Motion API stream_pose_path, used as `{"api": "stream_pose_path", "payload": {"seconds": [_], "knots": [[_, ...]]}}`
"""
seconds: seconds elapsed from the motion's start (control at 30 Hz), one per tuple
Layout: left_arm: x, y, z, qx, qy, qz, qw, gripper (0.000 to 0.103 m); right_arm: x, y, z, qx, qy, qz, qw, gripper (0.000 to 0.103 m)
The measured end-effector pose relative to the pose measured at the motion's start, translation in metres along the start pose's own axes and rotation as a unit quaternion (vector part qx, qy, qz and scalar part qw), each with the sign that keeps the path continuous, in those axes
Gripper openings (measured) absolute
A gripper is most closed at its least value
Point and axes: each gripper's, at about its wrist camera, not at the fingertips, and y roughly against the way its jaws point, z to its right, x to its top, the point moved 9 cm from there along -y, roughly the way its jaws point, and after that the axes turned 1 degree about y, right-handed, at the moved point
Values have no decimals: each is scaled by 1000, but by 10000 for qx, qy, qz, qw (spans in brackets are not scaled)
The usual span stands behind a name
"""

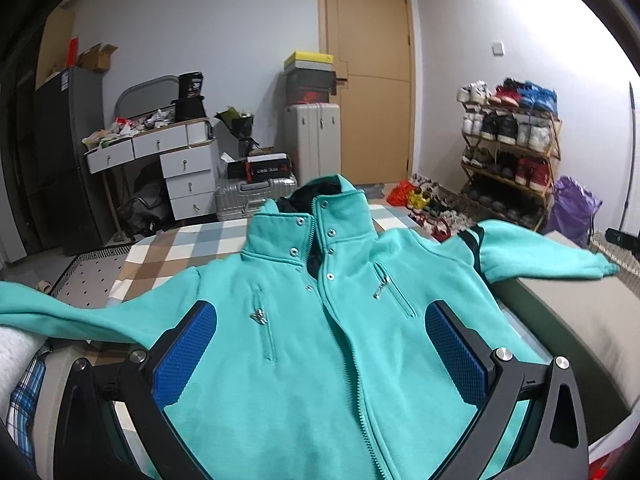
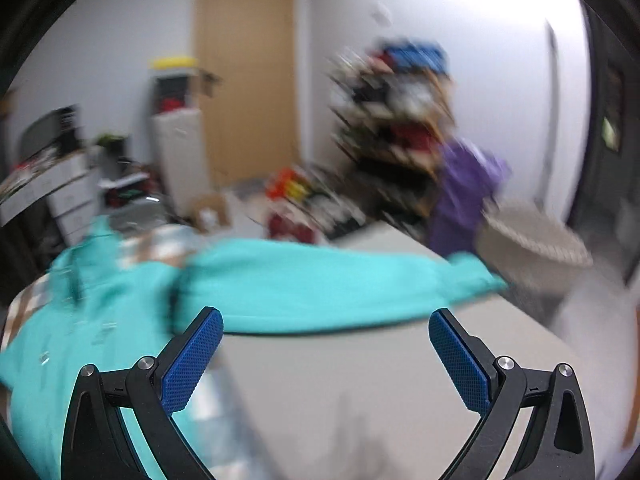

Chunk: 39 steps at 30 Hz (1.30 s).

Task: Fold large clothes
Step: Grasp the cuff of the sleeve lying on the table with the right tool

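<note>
A teal zip-up jacket point(image 1: 320, 360) lies face up on the bed, collar toward the far end and both sleeves spread out. My left gripper point(image 1: 322, 308) hovers open over the jacket's chest, its blue pads on either side of the zipper. In the blurred right wrist view, the jacket's right sleeve point(image 2: 320, 288) stretches across to the right, its cuff point(image 2: 476, 276) near the bed edge. My right gripper point(image 2: 326, 316) is open just short of that sleeve, holding nothing.
The bed carries a checked sheet point(image 1: 168, 248) and a grey cover point(image 2: 360, 380). A woven basket point(image 2: 536, 240) and purple bag point(image 2: 464, 192) stand at the right. A shoe rack point(image 1: 508, 148), suitcases point(image 1: 256, 196), a white drawer unit point(image 1: 184, 168) and a door point(image 1: 368, 80) are beyond.
</note>
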Motion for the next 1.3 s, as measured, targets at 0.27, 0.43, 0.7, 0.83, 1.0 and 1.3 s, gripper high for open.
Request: {"api": "stream_pose_path", "payload": {"seconds": [0.27,0.43,0.7,0.83,1.0,1.3], "knots": [[-7,-11,11,152,-390,-160,9990,102,0,-84,144,-36,-1604,-1086,9810,95],[-12,-19,15,204,-466,-306,9982,102,-9,-120,174,579,-2633,-1491,9514,76],[-23,-24,23,304,-723,-485,9957,102,-11,-159,193,312,-2789,-1649,9455,77],[-23,-26,24,370,-824,-510,9946,102,-2,-168,183,-216,-2217,-1553,9624,48],[-22,-28,22,440,-865,-527,9939,102,10,-167,185,-647,-1885,-1251,9719,9],[-14,-27,6,535,-715,-457,9950,102,127,-104,162,-1336,-853,115,9873,8]]}}
